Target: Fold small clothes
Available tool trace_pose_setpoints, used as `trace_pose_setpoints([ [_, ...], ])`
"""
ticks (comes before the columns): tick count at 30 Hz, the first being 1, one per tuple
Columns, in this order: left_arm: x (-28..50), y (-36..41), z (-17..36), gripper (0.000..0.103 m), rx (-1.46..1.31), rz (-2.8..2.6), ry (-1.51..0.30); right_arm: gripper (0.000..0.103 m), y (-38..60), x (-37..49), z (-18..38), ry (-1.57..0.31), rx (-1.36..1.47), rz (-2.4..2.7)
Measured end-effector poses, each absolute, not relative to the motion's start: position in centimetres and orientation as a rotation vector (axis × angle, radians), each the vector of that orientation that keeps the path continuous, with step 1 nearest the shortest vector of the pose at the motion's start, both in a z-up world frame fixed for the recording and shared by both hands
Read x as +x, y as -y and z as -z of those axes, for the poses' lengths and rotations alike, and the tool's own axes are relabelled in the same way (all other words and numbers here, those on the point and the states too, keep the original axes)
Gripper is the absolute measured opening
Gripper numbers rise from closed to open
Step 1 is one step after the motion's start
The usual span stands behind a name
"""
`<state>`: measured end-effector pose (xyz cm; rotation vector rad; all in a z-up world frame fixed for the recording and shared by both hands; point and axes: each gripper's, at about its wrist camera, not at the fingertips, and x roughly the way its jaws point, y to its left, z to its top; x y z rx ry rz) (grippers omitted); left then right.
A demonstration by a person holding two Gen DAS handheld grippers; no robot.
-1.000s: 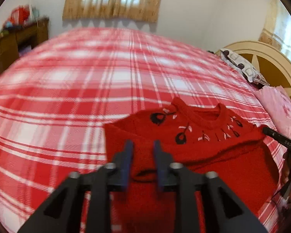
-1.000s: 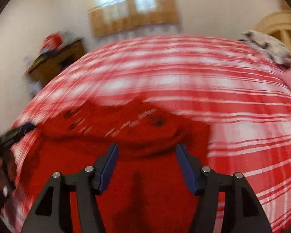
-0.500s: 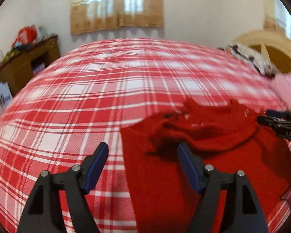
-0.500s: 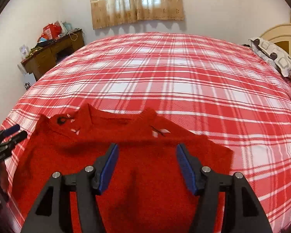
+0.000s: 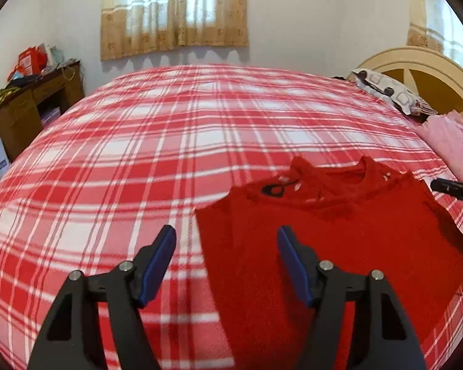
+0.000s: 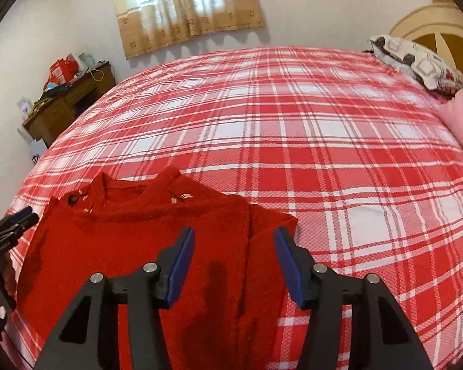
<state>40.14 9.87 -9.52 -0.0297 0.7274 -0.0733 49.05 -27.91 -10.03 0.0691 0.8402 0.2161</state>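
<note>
A small red knitted sweater [image 5: 355,231] with a black and white pattern at the neck lies flat on the plaid bed, neckline away from me. My left gripper [image 5: 225,234] hovers over its left edge. The jaws are closing, and the pads touch no fabric. In the right wrist view the sweater [image 6: 123,240] shows a folded strip along its right side. My right gripper [image 6: 234,234] stands over that strip, jaws closing but still apart from the cloth. Each gripper's tip shows in the other's view: the right gripper [image 5: 453,189] and the left gripper [image 6: 15,219].
The bed carries a red and white plaid cover [image 5: 169,154]. A pink cloth [image 5: 453,141] and a patterned pillow [image 5: 389,92] lie by the cream headboard [image 5: 416,61] at the right. A cluttered wooden desk [image 5: 24,114] stands left of the bed.
My left gripper's jaws, nearly shut on the sweater a second ago, have spread and let it go. My right gripper has shifted toward the sweater's right side with its jaws slightly narrower.
</note>
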Motion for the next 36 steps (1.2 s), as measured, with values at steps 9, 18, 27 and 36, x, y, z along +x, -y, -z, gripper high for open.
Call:
trace_pose_setpoints([
  [9,45.0,-9.2,12.3,0.027,-0.077,0.103,-0.86,0.007,27.0,49.7,12.7,-0.927,0.013,-0.239],
  [18,44.3,-8.5,11.4,0.006,-0.062,0.111,-0.816,0.006,28.2,48.7,11.0,-0.827,0.023,-0.18],
  [27,45.6,-7.8,12.9,0.009,0.038,0.042,-0.84,0.009,28.4,49.2,12.9,-0.875,0.047,-0.148],
  [36,40.6,-9.9,9.3,0.064,-0.052,0.003,-0.733,0.051,25.1,43.5,8.7,-0.791,0.004,-0.259],
])
